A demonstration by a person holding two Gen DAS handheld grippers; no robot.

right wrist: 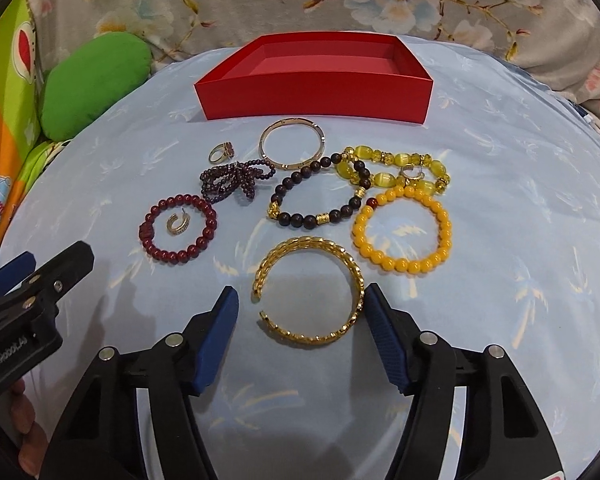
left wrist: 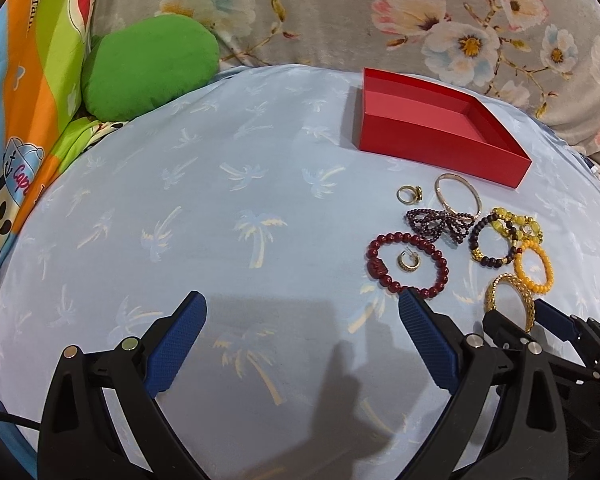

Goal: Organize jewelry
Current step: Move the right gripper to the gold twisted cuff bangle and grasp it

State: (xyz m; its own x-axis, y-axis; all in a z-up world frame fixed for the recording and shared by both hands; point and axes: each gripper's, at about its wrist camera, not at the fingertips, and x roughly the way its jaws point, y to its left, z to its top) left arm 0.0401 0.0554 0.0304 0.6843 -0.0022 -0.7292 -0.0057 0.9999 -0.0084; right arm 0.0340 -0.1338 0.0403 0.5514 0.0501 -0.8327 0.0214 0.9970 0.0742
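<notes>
Ten pieces waiting, box sitting empty

Ten pieces of jewelry are lying loose on the bed's blue sheet, all just in front of the red box, which is holding nothing yet, so sorting looks to be only starting. The right tool is spread wide, its blue pads flanking the gold cuff, the piece farthest from the box, without gripping it; closing on the cuff's band and carrying it over the box wall seems the next call. The left tool is gaping too, empty, hovering left of the pile.

Counting: seven bracelets, namely the gold cuff, a thin gold bangle, and five beaded ones; one ring; two small hoop earrings.
</notes>
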